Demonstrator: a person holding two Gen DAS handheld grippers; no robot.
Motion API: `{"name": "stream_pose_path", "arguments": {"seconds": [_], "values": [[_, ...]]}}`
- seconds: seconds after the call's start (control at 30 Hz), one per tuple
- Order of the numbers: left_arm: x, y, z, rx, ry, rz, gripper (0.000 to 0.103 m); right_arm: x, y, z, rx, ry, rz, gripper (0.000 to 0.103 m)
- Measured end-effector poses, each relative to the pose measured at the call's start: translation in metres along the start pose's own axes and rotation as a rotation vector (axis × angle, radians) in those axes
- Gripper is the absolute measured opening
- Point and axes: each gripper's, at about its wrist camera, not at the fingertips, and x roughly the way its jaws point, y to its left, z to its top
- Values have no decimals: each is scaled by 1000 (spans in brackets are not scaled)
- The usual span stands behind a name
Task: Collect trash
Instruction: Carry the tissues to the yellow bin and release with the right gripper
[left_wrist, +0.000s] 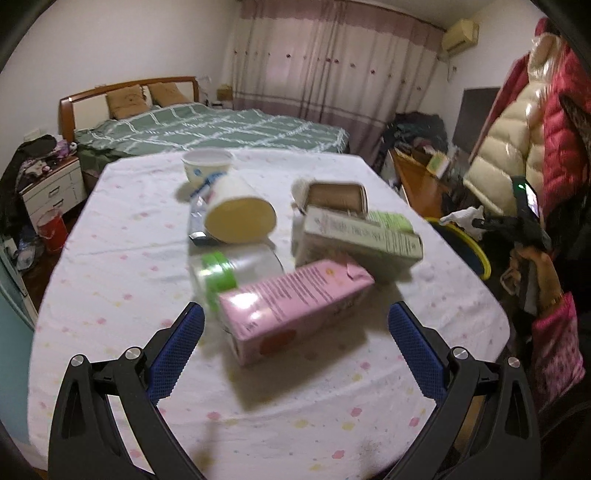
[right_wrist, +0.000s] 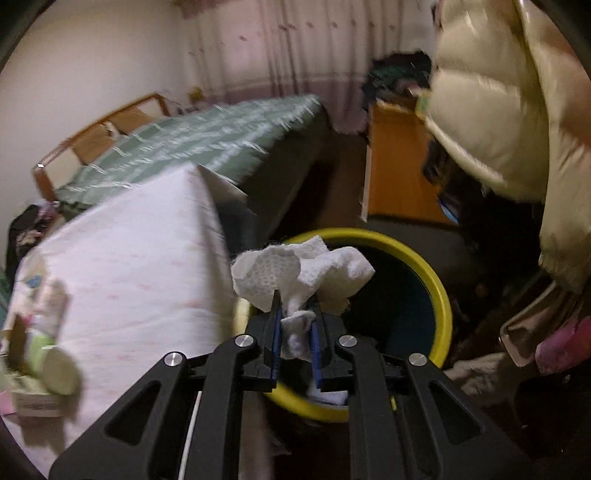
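**Tissue over the bin**

Tissue (right_wrist: 303, 273), crumpled and white, sits clamped between the jaws of the right gripper (right_wrist: 295, 314), which is tilted downward above the near rim of the yellow-edged bin (right_wrist: 439, 295). The bin's dark mouth lies just ahead and below, so I judge that letting go should drop the tissue inside. The counter (right_wrist: 140, 258) edge is close on the left. The left gripper (left_wrist: 295, 332) hangs with jaws wide apart over the counter, the pink carton (left_wrist: 295, 306) lying between them untouched, long axis running away to the right. More cartons and cups crowd behind it.
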Motion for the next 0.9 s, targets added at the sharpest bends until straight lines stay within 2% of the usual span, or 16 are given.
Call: {"name": "stream_pose_path", "arguments": {"seconds": [0.17, 0.2, 0.23, 0.3, 0.6, 0.77, 0.9], "values": [[22, -1, -7, -7, 55, 9, 98, 38, -24, -6, 32, 63, -52, 14], [26, -1, -7, -13, 63, 11, 98, 46, -28, -6, 34, 76, -59, 21], [27, 0, -8, -17, 66, 10, 98, 51, -31, -6, 43, 81, -60, 34], [31, 2, -7, -22, 72, 13, 98, 54, -39, -5, 69, 70, -66, 49], [39, -7, -5, 0, 93, -23, 98, 51, -38, -3, 48, 46, -74, 52], [43, -29, -8, 31, 128, -118, 98, 43, -33, -4, 38, 39, -59, 52], [42, -58, -15, 92, 171, -247, 98, 37, -31, -4, 38, 32, -43, 53]]}}
